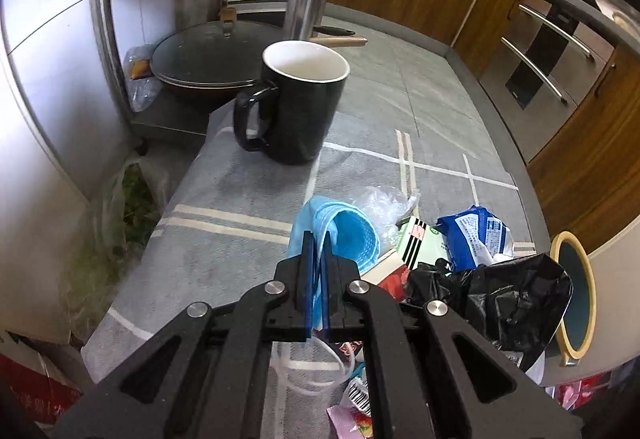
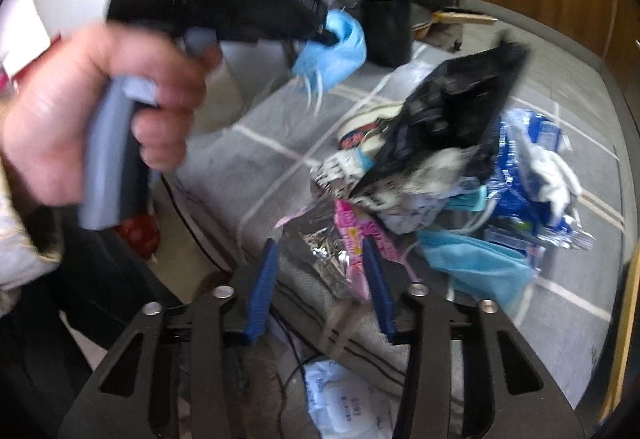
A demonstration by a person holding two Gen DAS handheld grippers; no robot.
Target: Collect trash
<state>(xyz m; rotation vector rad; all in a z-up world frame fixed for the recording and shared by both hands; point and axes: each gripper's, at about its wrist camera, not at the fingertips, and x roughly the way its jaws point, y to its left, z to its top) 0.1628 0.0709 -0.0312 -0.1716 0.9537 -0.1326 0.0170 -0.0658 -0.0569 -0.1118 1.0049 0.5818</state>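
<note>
Care is needed with the blue face mask, pinched and lifted by the left gripper: hold tight so its loose straps clear the black mug, while the right gripper, fingers spread, approaches the pink wrapper.

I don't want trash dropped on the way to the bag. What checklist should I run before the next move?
1. Left gripper shut on the blue face mask: ok.
2. Mask lifted off the table: ok, it hangs in the right wrist view.
3. Black mug apart from the mask: ok.
4. Right gripper open: ok.
5. Black trash bag mouth open: cannot tell.
6. Pink wrapper lies between the right fingers: ok.
</note>
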